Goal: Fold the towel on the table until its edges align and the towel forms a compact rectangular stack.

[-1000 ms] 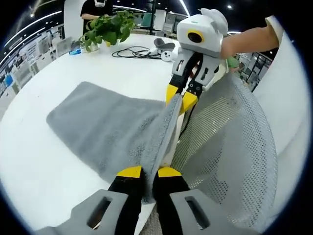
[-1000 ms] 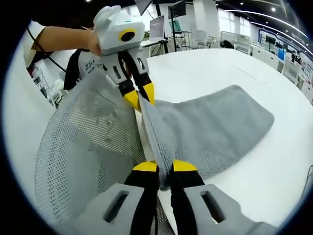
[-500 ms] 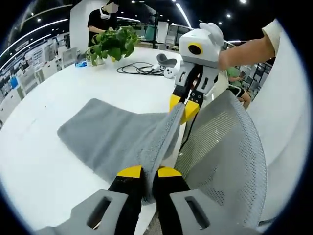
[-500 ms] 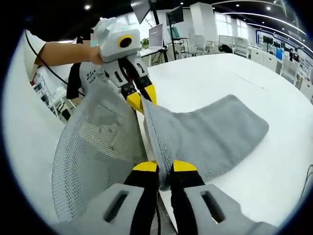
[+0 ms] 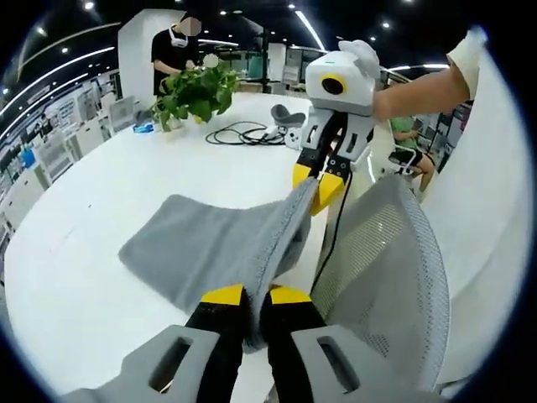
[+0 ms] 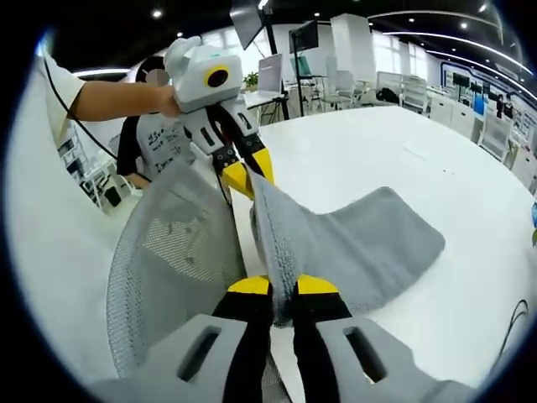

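Gripping the towel (image 5: 214,243) by one edge, both grippers hold it off the table (image 5: 92,210): the left gripper (image 5: 256,295) is closed on a corner at the bottom centre of the left gripper view, and the right gripper (image 5: 317,178) pinches the other corner at upper centre of that view. In the right gripper view the right gripper (image 6: 282,285) is clamped on the cloth at bottom centre, with the left one at upper left. The far part of the towel lies on the table at centre frame, the near edge stretched taut between the jaws above a mesh chair back (image 5: 382,277).

The likely trouble is a skewed fold. If one gripper travels further than the other, the raised edge will land crooked on the far edge. The bites look shallow, right at the hem, so a hard pull could slip a corner free. The hanging cloth could also snag on the chair. Dragging the resting part might bunch it or slide it toward the cable (image 5: 243,134) and plant (image 5: 195,94) at the top of the left gripper view.
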`<action>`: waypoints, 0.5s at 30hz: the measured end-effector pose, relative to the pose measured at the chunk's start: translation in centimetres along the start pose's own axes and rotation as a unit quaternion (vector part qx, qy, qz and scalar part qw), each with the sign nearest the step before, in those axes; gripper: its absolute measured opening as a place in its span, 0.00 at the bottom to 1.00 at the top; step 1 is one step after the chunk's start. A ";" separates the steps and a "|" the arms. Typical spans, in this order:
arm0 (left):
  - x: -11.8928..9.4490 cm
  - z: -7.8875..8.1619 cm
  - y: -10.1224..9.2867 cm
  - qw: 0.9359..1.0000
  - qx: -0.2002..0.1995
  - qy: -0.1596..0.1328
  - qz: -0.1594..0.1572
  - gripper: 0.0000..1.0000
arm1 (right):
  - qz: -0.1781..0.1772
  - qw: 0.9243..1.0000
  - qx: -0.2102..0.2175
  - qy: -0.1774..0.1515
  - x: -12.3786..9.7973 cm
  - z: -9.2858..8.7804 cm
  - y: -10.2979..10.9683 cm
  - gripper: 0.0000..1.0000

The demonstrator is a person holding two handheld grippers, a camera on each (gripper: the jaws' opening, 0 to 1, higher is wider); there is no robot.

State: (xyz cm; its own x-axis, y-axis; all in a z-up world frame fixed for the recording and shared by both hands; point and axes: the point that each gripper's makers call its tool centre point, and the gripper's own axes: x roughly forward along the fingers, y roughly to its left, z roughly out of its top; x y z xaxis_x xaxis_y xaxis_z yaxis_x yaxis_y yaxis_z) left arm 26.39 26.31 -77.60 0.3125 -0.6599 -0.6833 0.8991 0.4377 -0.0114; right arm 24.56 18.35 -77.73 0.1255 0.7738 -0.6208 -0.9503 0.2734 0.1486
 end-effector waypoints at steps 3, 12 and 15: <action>-0.3 0.6 0.2 1.000 0.003 -0.004 0.002 0.09 | -0.003 1.000 0.003 -0.007 -0.5 0.6 -0.5 0.06; -1.2 2.5 1.7 1.000 0.010 -0.015 0.018 0.09 | 0.006 1.000 0.012 -0.020 -1.1 2.2 -0.8 0.06; -1.3 2.8 2.3 0.999 0.013 -0.017 0.024 0.09 | 0.013 0.999 0.021 -0.021 -1.0 2.3 -0.9 0.06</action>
State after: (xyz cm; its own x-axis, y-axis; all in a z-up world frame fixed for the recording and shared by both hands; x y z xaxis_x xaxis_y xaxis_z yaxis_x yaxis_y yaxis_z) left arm 28.94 26.49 -74.66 0.3659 -0.6581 -0.6580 0.8901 0.4538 0.0411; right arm 25.94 18.68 -75.45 0.1132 0.8040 -0.5838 -0.9407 0.2758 0.1974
